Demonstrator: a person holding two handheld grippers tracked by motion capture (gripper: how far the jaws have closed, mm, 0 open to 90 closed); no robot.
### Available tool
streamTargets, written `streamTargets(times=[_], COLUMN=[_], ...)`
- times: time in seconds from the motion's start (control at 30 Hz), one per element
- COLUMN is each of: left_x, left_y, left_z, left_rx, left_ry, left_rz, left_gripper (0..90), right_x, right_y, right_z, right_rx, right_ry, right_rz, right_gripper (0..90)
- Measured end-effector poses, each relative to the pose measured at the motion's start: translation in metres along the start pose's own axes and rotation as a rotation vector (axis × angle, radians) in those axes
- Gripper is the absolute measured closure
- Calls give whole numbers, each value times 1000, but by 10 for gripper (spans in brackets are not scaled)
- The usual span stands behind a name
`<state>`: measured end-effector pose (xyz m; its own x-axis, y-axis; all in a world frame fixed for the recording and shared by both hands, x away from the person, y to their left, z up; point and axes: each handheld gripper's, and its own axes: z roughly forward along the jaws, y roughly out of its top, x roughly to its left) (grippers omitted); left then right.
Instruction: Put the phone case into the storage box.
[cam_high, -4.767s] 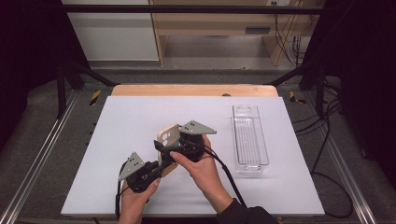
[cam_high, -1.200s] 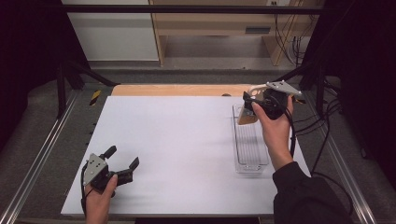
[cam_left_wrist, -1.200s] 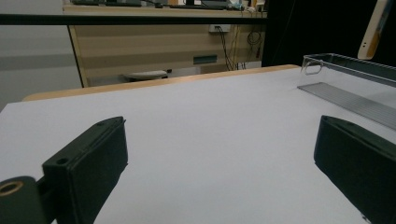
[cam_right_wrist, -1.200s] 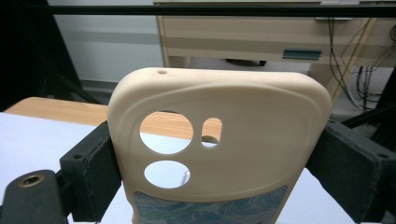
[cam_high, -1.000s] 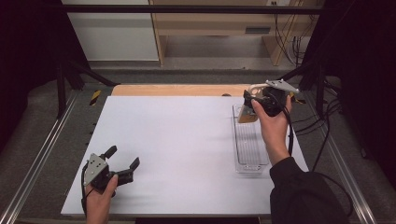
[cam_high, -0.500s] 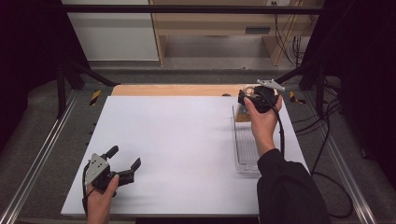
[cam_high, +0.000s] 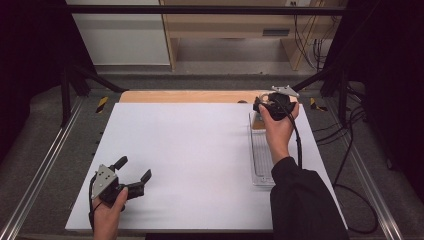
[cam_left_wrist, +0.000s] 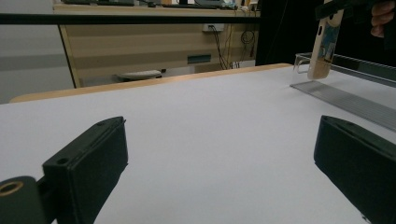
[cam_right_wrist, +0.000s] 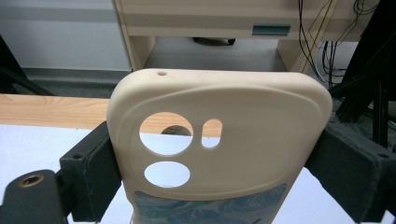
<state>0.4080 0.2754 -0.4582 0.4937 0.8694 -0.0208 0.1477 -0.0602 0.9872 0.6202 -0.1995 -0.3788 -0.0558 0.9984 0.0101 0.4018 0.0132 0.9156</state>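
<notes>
The right claw (cam_high: 262, 105) grips a phone case (cam_right_wrist: 219, 144) by its sides, upright over the far end of the clear tray (cam_high: 260, 160). Best to lower it straight inside the tray walls before letting go. The left claw (cam_high: 131, 175) is wide open and empty, well apart from the tray.

The left hand-held gripper (cam_high: 134, 176) sits low with its jaws wide apart. The right hand-held gripper (cam_high: 261, 104) reaches far forward, jaws squeezed together.

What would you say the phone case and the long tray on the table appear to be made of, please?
The phone case looks like soft matte silicone or rubbery plastic: cream, rounded edges, no glare, with a blue printed panel lower down. The tray seems to be clear rigid plastic, acrylic perhaps: see-through walls, a ribbed floor and bright edge glints.
</notes>
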Motion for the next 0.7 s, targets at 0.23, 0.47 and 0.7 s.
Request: streamTargets(times=[0.23, 0.47, 0.7], left_x=[0, 0, 0], left_y=[0, 0, 0], left_z=[0, 0, 1], left_rx=[1, 1, 1], left_ry=[-1, -1, -6], left_rz=[-1, -2, 0], left_gripper=[29, 29, 29], right_x=[0, 3, 4], right_y=[-3, -5, -7], right_z=[6, 10, 12], right_rx=[5, 13, 26], right_ry=[-9, -17, -22], right_rz=[0, -2, -15], right_gripper=[108, 108, 108])
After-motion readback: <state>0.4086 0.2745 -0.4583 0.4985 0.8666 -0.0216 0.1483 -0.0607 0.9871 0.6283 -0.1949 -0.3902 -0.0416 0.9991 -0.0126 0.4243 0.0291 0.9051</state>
